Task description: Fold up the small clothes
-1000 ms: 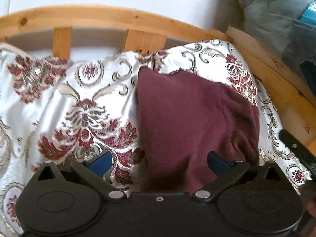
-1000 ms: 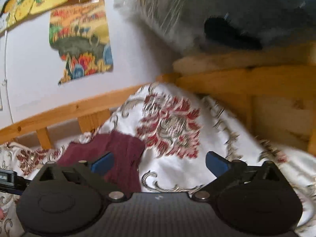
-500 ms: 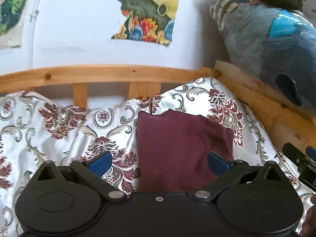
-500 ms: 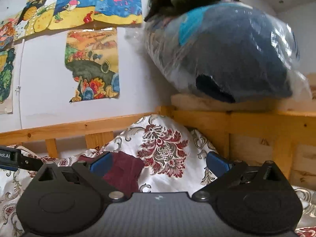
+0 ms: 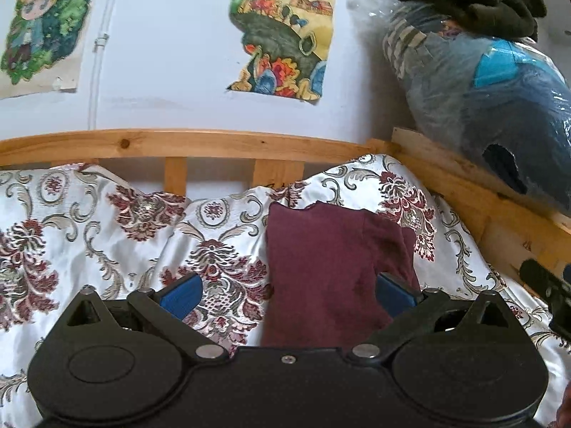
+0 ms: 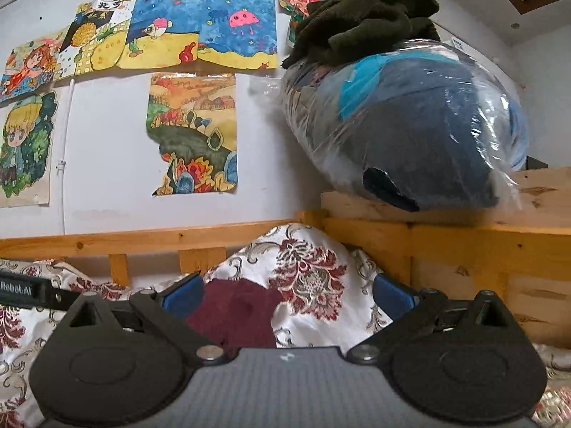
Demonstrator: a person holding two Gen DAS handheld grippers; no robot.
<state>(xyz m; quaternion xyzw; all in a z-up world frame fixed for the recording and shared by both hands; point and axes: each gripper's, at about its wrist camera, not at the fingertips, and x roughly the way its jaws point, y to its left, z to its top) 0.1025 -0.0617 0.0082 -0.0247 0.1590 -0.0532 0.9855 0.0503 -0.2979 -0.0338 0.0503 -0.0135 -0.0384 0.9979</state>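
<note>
Both grippers have lifted up and back: the left gripper [image 5: 287, 290] and right gripper [image 6: 287, 290] hang wide and empty. The maroon garment [image 5: 328, 271] lies folded on the floral bedspread [image 5: 107, 242], near the wooden bed rail [image 5: 178, 144]. That fold looks finished.

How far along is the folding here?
Looks done: the maroon garment lies as a compact rectangle on the floral bedspread. In hand: nothing; left gripper and right gripper are open and empty. Left: no other loose small clothes visible.
</note>
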